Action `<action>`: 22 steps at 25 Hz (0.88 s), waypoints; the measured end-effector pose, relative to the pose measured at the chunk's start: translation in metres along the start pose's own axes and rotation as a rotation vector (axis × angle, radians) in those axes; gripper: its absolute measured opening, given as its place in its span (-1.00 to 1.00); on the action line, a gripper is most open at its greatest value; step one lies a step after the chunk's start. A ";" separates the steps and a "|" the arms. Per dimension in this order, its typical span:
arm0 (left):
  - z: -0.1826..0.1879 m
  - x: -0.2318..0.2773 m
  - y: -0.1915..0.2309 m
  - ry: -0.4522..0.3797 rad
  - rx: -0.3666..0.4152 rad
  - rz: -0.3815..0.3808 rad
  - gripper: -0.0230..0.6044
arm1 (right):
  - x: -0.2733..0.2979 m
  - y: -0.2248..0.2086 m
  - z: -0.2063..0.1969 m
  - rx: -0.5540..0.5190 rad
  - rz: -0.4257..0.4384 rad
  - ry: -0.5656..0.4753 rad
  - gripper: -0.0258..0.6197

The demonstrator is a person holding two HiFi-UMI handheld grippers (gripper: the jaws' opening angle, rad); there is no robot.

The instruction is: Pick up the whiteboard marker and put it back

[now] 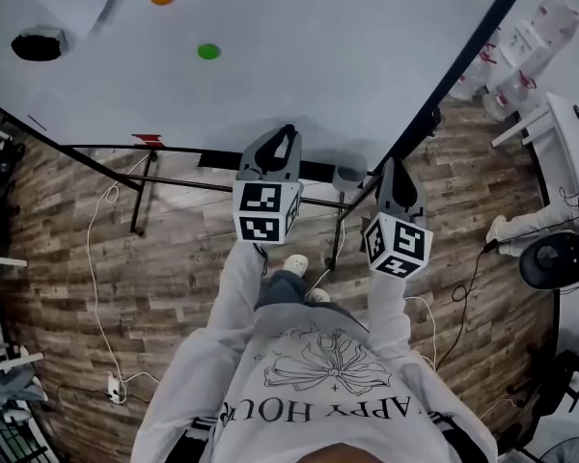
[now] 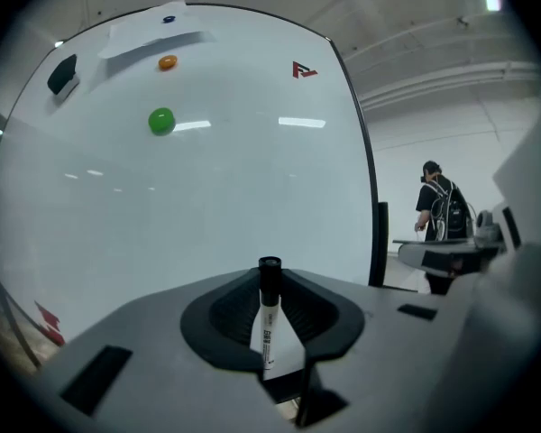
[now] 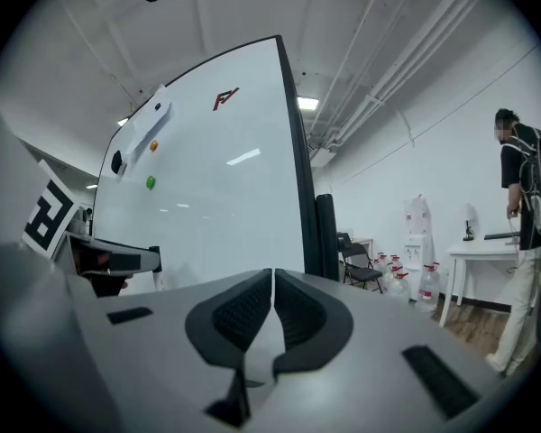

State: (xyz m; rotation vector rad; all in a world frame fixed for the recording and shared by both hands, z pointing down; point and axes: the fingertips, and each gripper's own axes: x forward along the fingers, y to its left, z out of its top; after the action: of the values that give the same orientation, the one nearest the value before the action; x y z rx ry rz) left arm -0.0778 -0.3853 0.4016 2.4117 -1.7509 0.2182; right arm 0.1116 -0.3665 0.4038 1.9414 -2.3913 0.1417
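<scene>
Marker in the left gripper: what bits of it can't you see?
1. Left gripper view: the lower end of the marker is hidden between the jaws of the left gripper.
2. Left gripper view: its print is too small to read.
3. Head view: the marker is too small and dark to tell from the gripper's jaws.

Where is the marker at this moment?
In the left gripper view, the marker stands upright, clamped in the left tongs, in front of the whiteboard.
</scene>
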 end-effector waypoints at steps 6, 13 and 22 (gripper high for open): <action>-0.036 0.003 0.015 0.109 0.209 0.047 -0.72 | 0.005 0.006 -0.002 -0.005 0.011 0.005 -0.89; -0.100 0.017 0.021 0.253 0.504 0.067 -0.72 | 0.006 -0.005 -0.015 -0.005 -0.023 0.035 -0.89; -0.147 0.038 0.015 0.333 0.714 0.035 -0.72 | -0.002 -0.030 -0.021 -0.001 -0.100 0.057 -0.89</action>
State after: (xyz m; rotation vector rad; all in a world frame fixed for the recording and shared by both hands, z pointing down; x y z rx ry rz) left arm -0.0846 -0.3945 0.5537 2.5396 -1.7502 1.3660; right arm 0.1406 -0.3685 0.4251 2.0225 -2.2540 0.1878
